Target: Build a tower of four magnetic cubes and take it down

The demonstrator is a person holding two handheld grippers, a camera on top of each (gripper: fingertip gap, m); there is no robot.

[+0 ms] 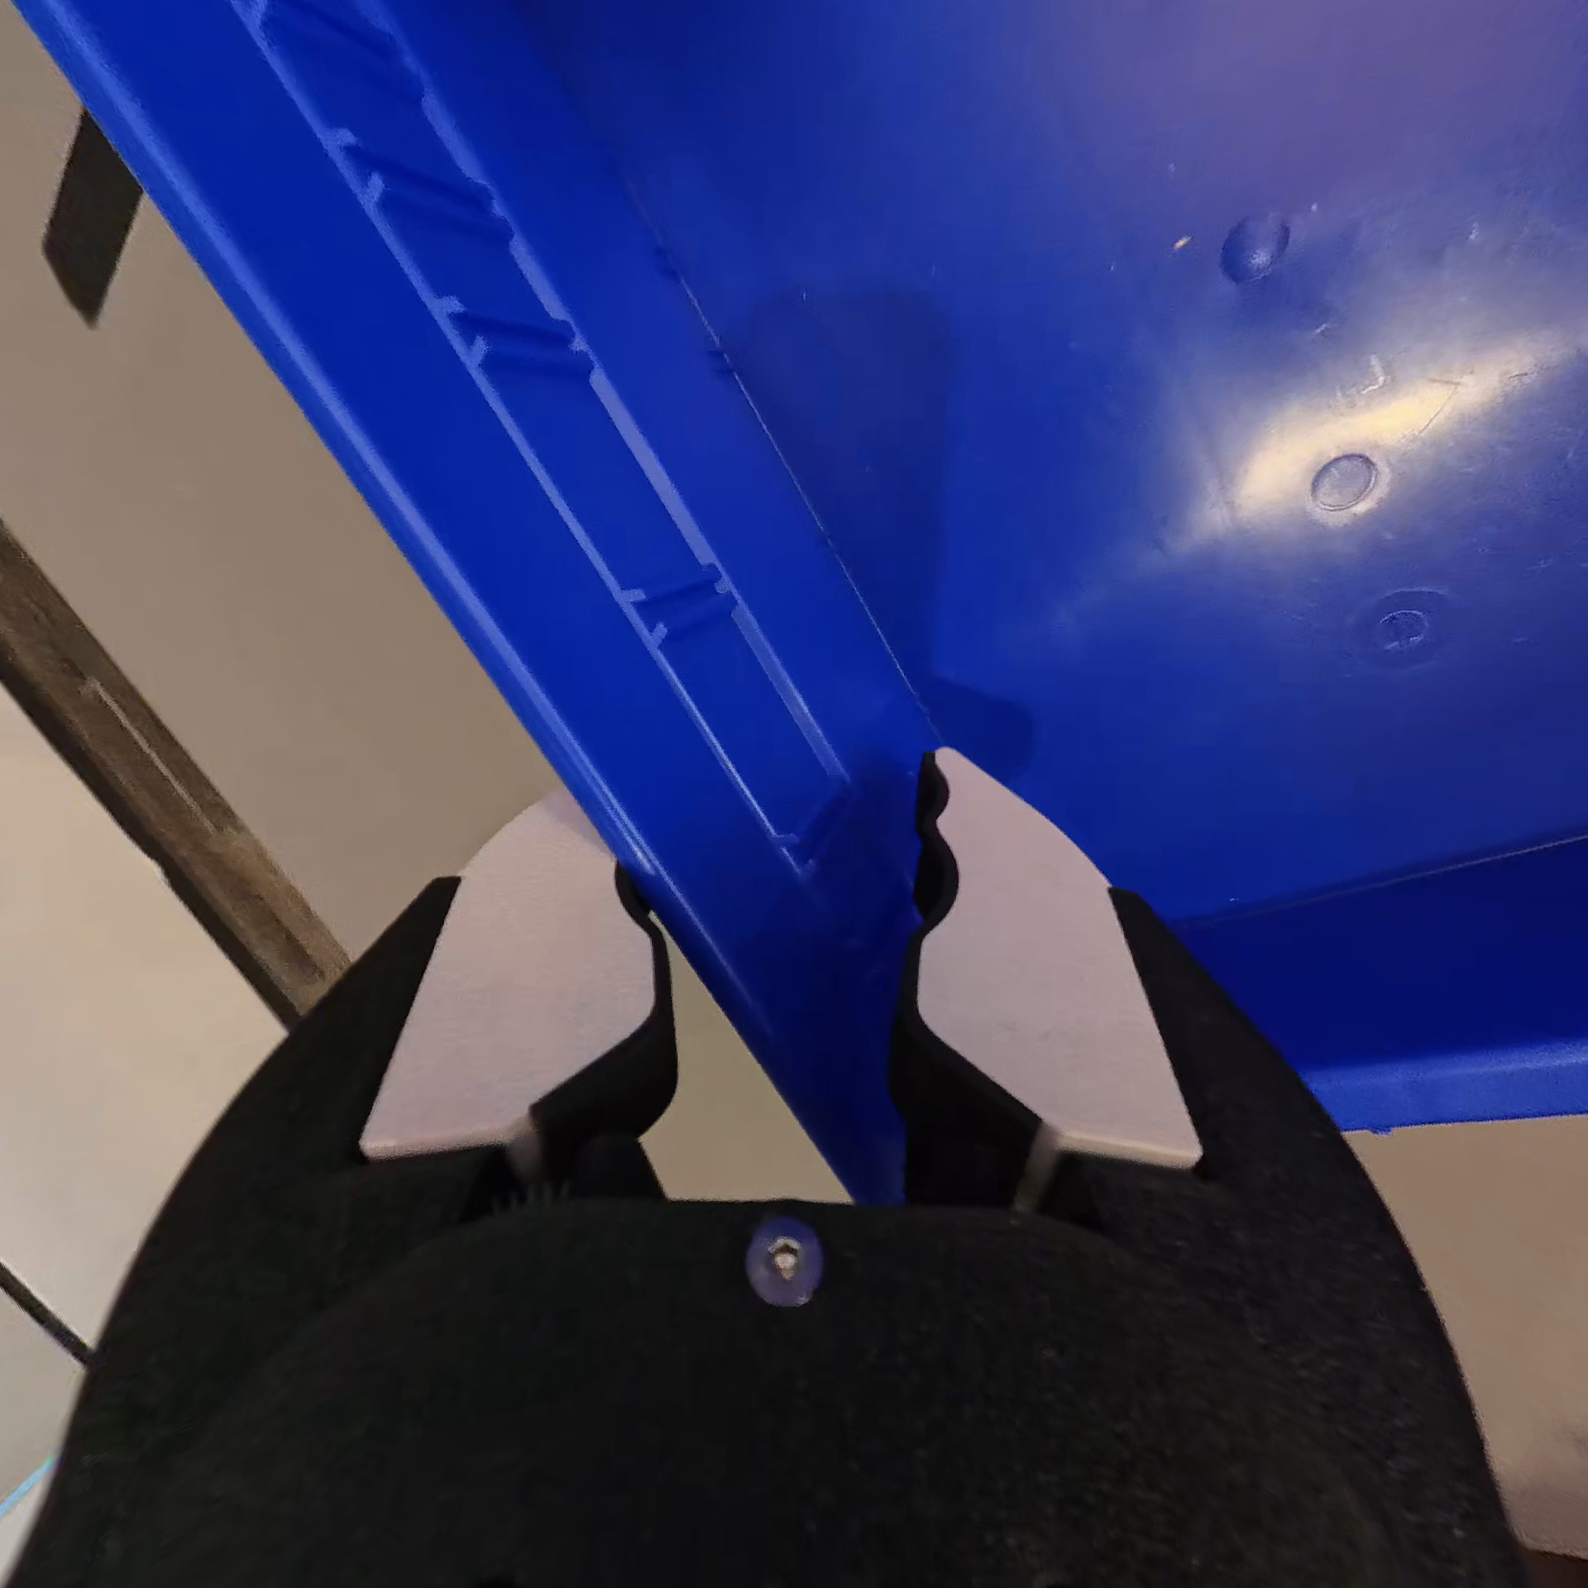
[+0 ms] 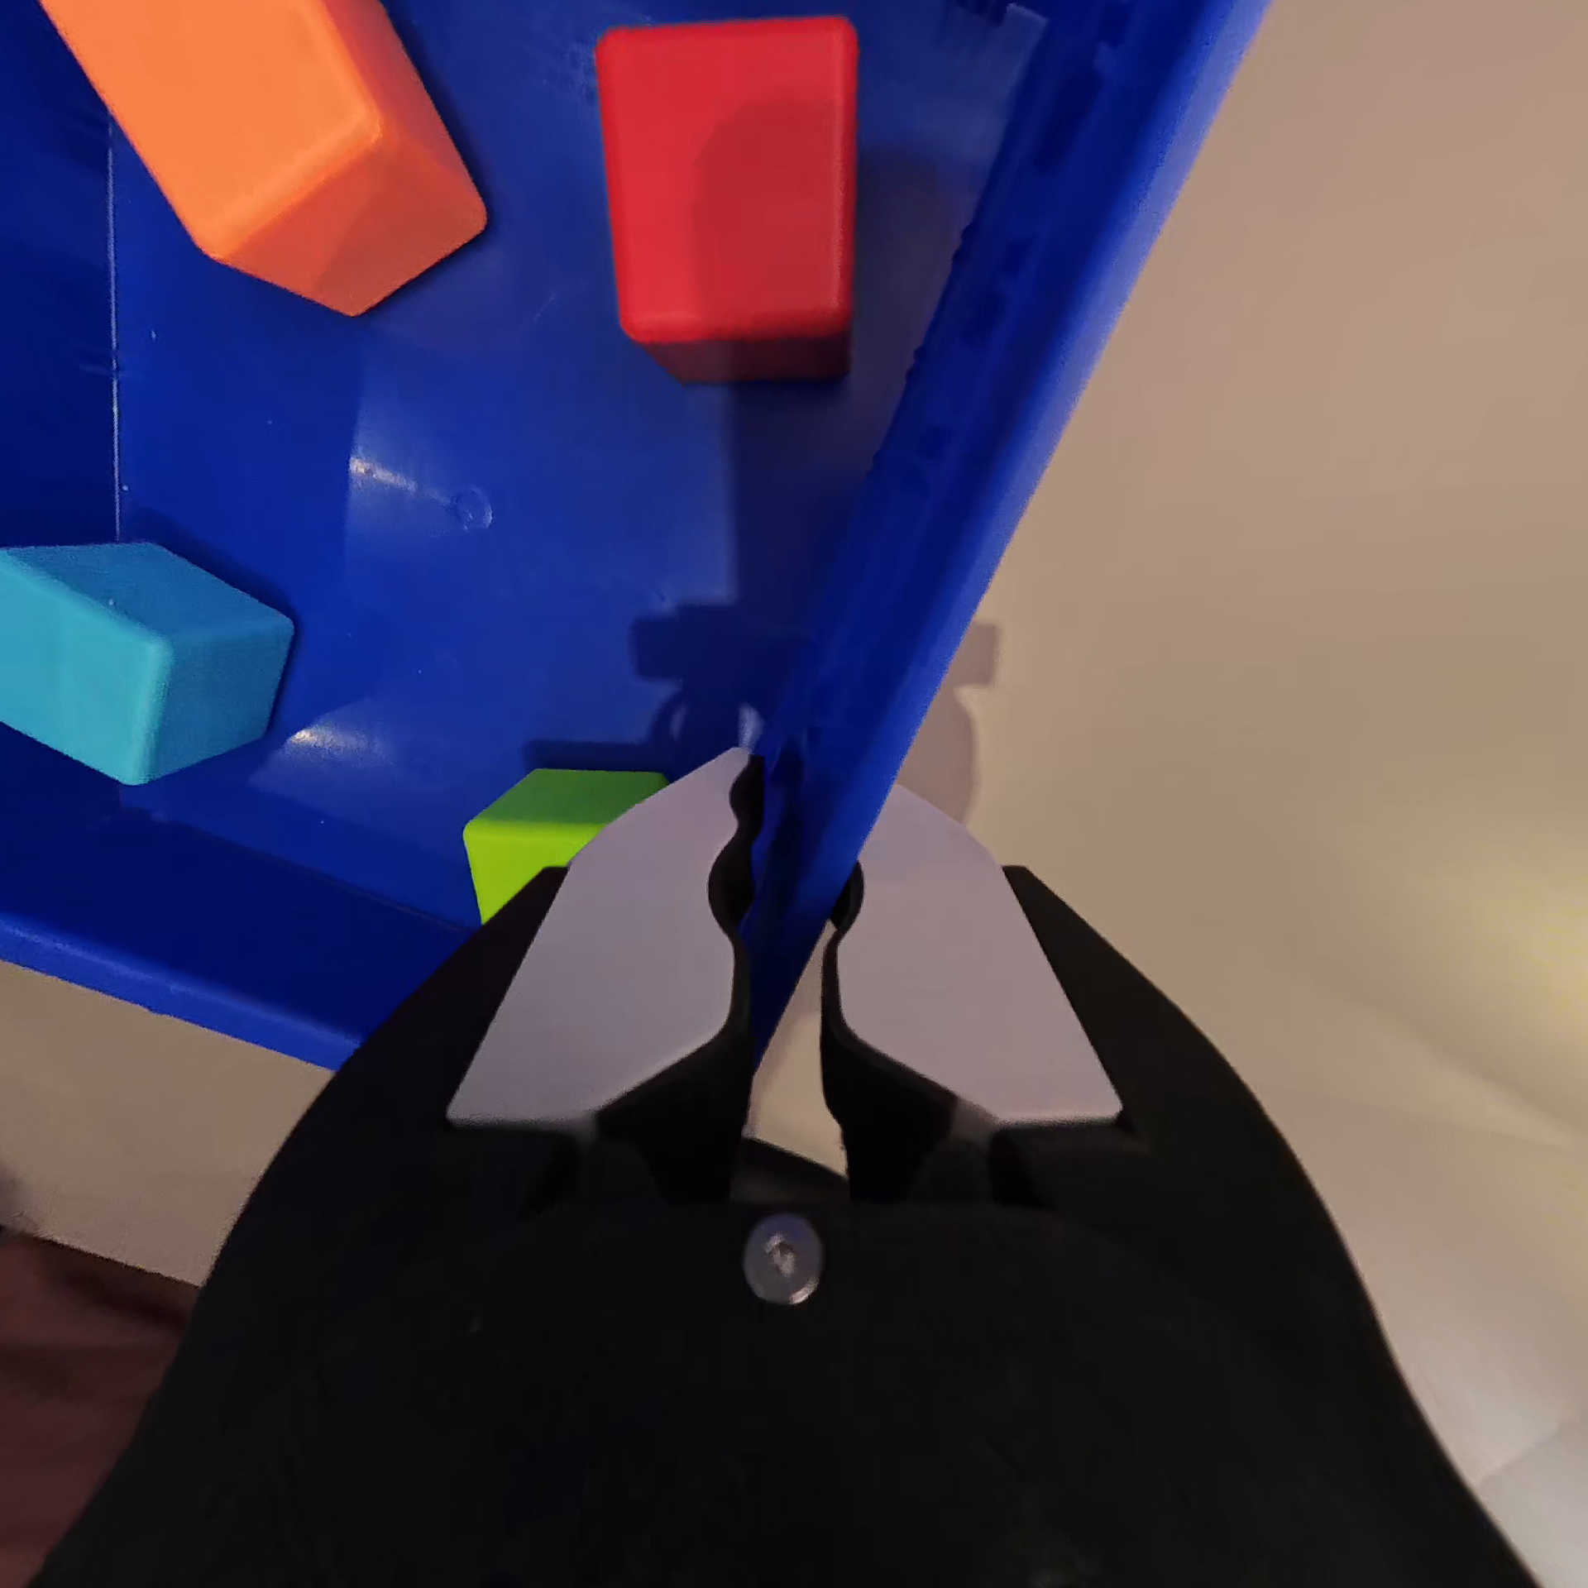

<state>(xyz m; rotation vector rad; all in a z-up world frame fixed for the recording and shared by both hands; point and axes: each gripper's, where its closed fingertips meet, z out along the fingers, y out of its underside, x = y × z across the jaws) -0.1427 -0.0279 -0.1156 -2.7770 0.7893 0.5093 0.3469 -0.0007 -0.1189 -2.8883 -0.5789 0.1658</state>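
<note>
A blue plastic bin point(image 1: 1203, 516) fills both wrist views. My left gripper point(image 1: 773, 825) is shut on the bin's left rim, one finger inside and one outside. My right gripper point(image 2: 799, 825) is shut on the bin's right rim point(image 2: 945, 516) in the same way. In the right wrist view several cubes lie apart on the bin floor: an orange cube point(image 2: 266, 146) at top left, a red cube point(image 2: 730, 189) at top centre, a light blue cube point(image 2: 129, 653) at left, and a green cube point(image 2: 541, 825) partly hidden behind my left finger.
A beige table surface point(image 2: 1289, 601) lies outside the bin. A dark strip point(image 1: 155, 773) runs across the surface at the left of the left wrist view, with a small dark patch point(image 1: 86, 232) above it. Tip to tip, the grippers are about 50 cm apart.
</note>
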